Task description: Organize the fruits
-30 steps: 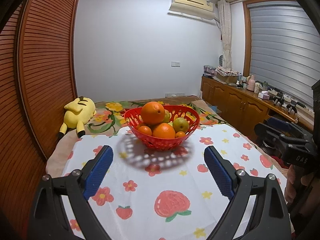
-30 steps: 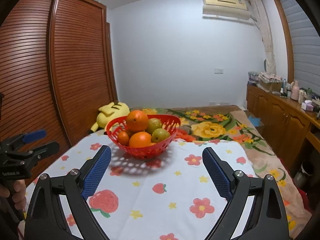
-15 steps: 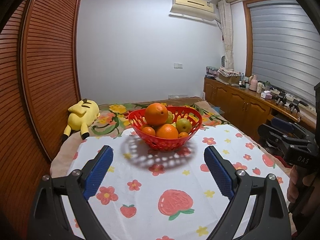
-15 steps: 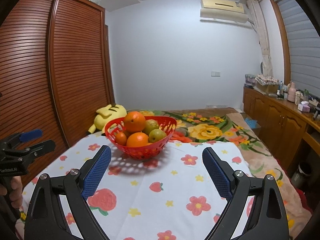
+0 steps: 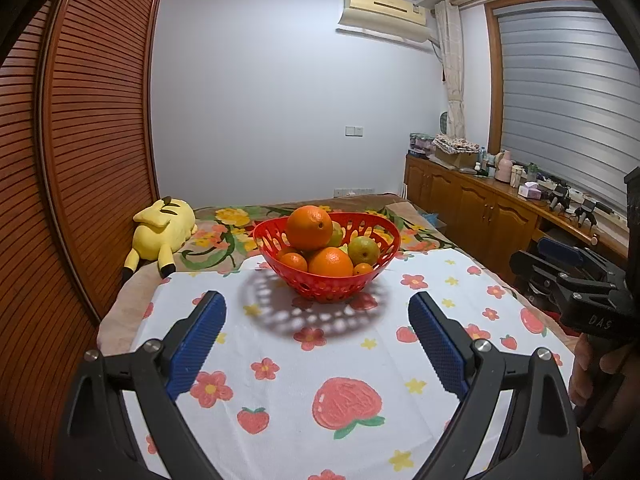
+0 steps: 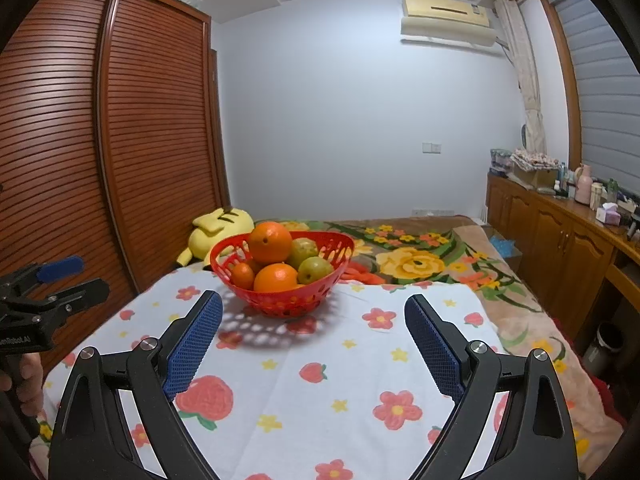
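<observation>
- My left gripper point(image 5: 316, 312) has its blue pads point(image 5: 196, 344) spread wide with nothing between them; same on my right gripper point(image 6: 314, 314).
- The red fruit basket point(image 5: 362, 280) sits ahead of both, piled with oranges point(image 5: 309, 227) and green fruit point(image 5: 363, 251).
- I can read "DAS" on the right gripper's body in the left view.
- It all rests on a white cloth point(image 6: 320, 392) printed with strawberries, with a yellow plush point(image 5: 162, 230) by the wardrobe point(image 6: 120, 140).

White letters "DAS" on the black body of the right gripper point(image 5: 576, 280) in the left wrist view, partly cut white lettering ending "Robot.AI" on the left gripper point(image 6: 48, 284) body in the right wrist view
</observation>
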